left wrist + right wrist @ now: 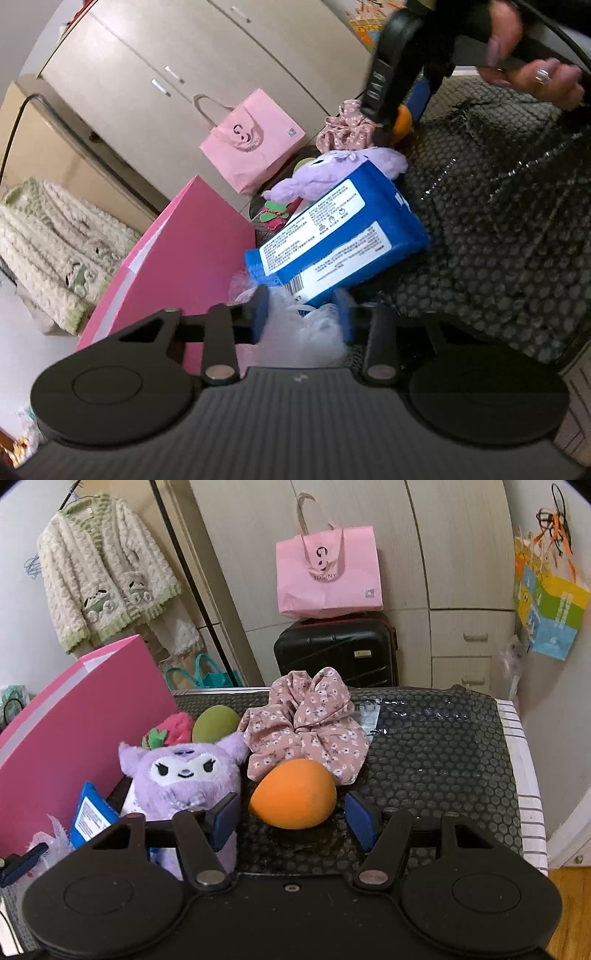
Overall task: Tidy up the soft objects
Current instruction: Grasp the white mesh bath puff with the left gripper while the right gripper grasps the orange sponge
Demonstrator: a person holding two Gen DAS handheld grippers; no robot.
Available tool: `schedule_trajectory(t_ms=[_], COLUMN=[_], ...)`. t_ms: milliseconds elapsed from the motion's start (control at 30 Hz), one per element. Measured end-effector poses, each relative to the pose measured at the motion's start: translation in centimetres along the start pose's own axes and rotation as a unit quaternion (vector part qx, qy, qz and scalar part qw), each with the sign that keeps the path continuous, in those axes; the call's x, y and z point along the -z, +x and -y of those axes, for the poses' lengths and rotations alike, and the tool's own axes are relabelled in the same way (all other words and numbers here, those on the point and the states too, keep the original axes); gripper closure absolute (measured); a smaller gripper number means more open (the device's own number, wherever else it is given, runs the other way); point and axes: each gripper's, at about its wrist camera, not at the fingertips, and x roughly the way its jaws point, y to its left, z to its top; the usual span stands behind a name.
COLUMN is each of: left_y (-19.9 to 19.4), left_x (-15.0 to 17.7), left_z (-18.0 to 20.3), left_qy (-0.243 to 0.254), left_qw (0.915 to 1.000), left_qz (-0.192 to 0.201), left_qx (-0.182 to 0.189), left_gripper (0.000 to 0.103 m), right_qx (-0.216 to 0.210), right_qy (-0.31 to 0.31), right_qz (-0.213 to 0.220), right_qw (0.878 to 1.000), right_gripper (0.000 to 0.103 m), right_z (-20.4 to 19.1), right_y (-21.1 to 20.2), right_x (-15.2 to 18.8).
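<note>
Right wrist: black bubble mat [443, 760], cream wardrobe [461, 554]

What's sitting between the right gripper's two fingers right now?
The orange sponge egg lies between the right gripper fingers, untouched, on the black mat; right wrist view.

Sponge [293, 798] on mat [443, 760], just before scrunchie [306, 720]; plush [184, 779] to left, box [88, 818] further left; suitcase [336, 653] behind w/ bag [328, 572] on top.

Left gripper [301, 314] apparently clamped; right gripper [291, 818] parted.
</note>
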Motion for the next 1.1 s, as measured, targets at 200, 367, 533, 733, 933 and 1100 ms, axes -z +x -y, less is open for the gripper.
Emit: schedule_trajectory(t_ms=[200,367,533,733,933,1100], left_y=[-0.9,-1.9,-2.6,-3.0,-2.7,-1.2], left_x=[-0.3,-0.1,-0.5,-1.4,-0.9,0.5], left_z=[-1.2,-1.8,-2.7,-3.3,-3.6,-3.5], left_qy=[-0.031,-0.041,-0.068,-0.081,-0.116,-0.181], left_qw=[0.9995,0.9991,0.9974,0.9965,0.989,0.9789], left_qz=[0.005,0.009,0.007,-0.008,-0.056,-0.07], left_qx=[-0.002,0.004,0.021,0.02,0.071,0.062], left_gripper=[0.095,0.092,0.066,0.032,0.025,0.024], right_qx=[0.007,0.004,-0.004,-0.014,-0.024,-0.032], right_qy=[-0.014,-0.01,-0.012,-0.015,-0.012,-0.012], right_qz=[0.023,0.032,0.04,0.049,0.054,0.055], right_qw=[1.0,0.999,0.999,0.999,0.998,0.998], right_gripper=[0.053,0.053,0.053,0.053,0.052,0.052], right_z=[-0.6,-0.4,-1.0,-1.8,-2.2,-2.4], right_y=[-1.8,-3.6,-5.1,-6.3,-6.8,-7.0], right_x=[0.5,1.0,1.5,1.8,2.1,2.4])
